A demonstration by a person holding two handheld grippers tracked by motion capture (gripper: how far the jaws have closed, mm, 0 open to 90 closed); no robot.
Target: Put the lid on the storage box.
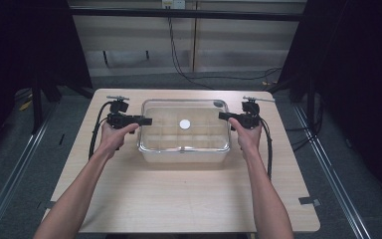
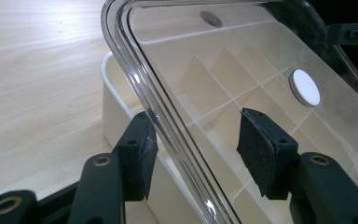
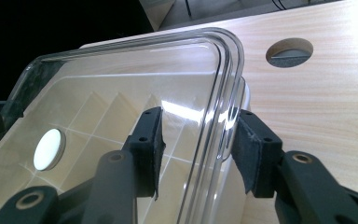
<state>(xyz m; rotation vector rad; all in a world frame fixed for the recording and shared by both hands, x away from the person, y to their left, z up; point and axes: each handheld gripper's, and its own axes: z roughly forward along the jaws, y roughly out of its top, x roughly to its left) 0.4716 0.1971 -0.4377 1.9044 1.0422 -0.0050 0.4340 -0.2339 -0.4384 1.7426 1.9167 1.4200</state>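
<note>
left gripper (image 1: 146, 121) open astride clear lid (image 1: 184, 124) rim, unclamped | right gripper (image 1: 222, 116) likewise | divided box (image 1: 184, 154) beneath | table (image 1: 179, 199) hole (image 3: 289, 52) near

I am reading no text, label, brand or number anywhere: the white round sticker (image 1: 184, 124) on the clear lid (image 1: 199, 112) is showing blank.

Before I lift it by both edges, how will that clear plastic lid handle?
The clear rectangular plastic lid looks thin and glossy, so it is probably light, and slippery against the pads. Held at opposite short edges, it may bow a little in the middle. Its raised rim should stiffen it and give each claw something to catch.
</note>
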